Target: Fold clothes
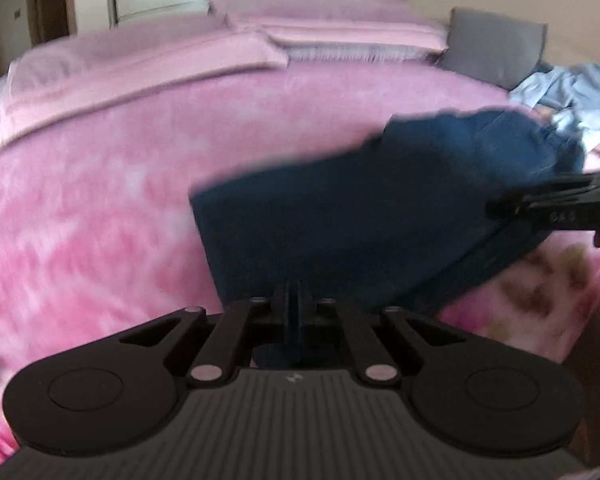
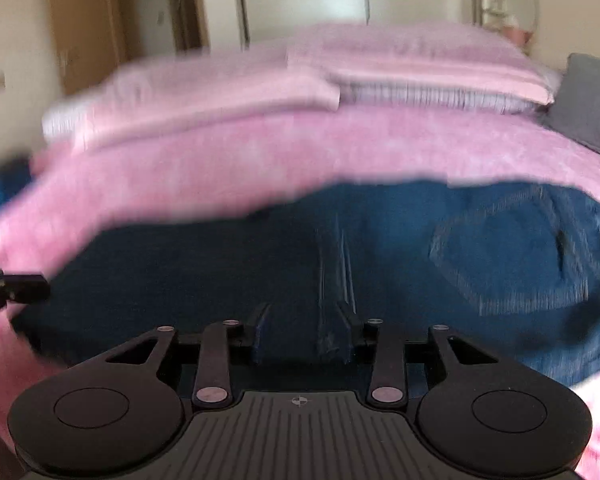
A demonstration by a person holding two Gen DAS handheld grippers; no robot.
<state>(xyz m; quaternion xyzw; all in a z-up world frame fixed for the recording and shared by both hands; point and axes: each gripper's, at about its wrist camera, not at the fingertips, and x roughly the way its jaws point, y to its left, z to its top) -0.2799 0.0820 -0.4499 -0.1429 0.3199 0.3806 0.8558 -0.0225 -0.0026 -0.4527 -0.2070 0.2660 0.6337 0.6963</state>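
blur: both views | pale blue clothes [image 1: 572,92] cut off rt edge

The left gripper [image 1: 294,296] is seen closed on the near edge of dark blue jeans [image 1: 380,216] spread over a pink blanket [image 1: 100,200]. The right gripper [image 1: 500,206] is seen at the jeans' right edge. Pink pillows [image 1: 320,32], a grey cushion [image 1: 496,46] and a light blue garment [image 1: 572,92] are noted behind.
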